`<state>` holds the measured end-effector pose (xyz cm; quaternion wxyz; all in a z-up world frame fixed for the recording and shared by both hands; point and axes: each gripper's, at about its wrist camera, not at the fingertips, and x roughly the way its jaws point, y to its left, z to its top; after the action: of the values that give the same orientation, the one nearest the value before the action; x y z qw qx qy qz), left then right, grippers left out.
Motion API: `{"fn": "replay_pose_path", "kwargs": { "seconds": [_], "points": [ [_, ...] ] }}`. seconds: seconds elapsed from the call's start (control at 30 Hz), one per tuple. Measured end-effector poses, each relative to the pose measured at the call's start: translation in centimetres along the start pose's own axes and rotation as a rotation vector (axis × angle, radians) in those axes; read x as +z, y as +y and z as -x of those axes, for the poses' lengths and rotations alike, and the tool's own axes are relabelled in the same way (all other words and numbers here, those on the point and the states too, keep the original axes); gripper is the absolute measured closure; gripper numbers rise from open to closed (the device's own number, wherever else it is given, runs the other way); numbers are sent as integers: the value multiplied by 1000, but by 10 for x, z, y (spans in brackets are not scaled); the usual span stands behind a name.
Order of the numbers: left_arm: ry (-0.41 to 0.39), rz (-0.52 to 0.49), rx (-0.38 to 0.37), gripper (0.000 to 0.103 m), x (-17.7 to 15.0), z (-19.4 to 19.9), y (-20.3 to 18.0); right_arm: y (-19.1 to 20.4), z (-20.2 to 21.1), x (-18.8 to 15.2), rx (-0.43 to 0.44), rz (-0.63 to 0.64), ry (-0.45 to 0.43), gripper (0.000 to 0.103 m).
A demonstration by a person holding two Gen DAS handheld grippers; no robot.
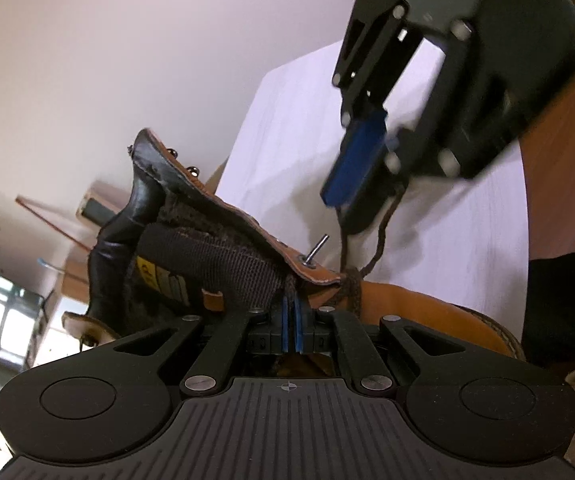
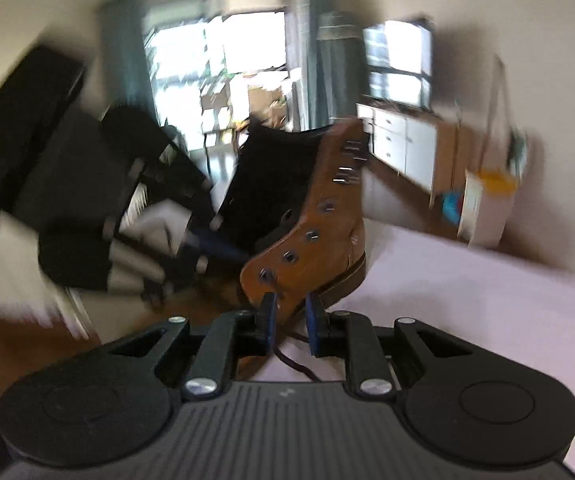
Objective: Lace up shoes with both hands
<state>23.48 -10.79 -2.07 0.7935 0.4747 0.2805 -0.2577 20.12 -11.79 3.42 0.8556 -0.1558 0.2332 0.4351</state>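
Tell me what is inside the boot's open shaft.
Left wrist view: inside the brown boot a dark woven tongue shows, bearing a yellow label and a small tan loop. Deeper down, the footbed is hidden by the tongue and the left gripper.

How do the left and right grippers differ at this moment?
The left gripper has its jaws shut, blue pads almost touching; the right gripper has its jaws apart. The left gripper sits against the tongue of the boot; the right gripper sits at the eyelet flap's lower end, with the lace trailing beneath. Both are black with blue pads and work at the same brown boot.
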Motion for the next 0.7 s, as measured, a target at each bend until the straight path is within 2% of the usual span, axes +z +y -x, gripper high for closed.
{"fn": "replay_pose_path", "kwargs": {
  "seconds": [0.1, 0.27, 0.3, 0.33, 0.47, 0.5, 0.57, 0.6, 0.7],
  "points": [
    [-1, 2, -1, 99, -1, -1, 0, 22, -7, 9, -55, 186, 31, 86],
    [-6, 4, 0, 99, -3, -1, 0, 43, -20, 14, -81, 372, 90, 86],
    [-8, 2, 2, 99, -4, -1, -1, 48, -23, 14, -89, 408, 104, 90],
    [-10, 1, 6, 99, -6, -2, -2, 50, -24, 15, -92, 414, 109, 99],
    [-24, 16, 18, 97, -12, -2, -5, 59, -22, 17, -122, 412, 110, 100],
    [-39, 46, 13, 94, -16, 1, -3, 59, -19, 16, -135, 412, 115, 101],
    [-77, 127, -28, 62, -26, 10, 4, 63, -9, 11, -211, 426, 129, 101],
    [-103, 169, -53, 42, -33, 16, 7, 63, -5, 9, -232, 427, 137, 101],
    [-164, 297, -82, 41, -61, 34, 14, 55, 18, -5, -351, 385, 181, 101]
  ]
}}
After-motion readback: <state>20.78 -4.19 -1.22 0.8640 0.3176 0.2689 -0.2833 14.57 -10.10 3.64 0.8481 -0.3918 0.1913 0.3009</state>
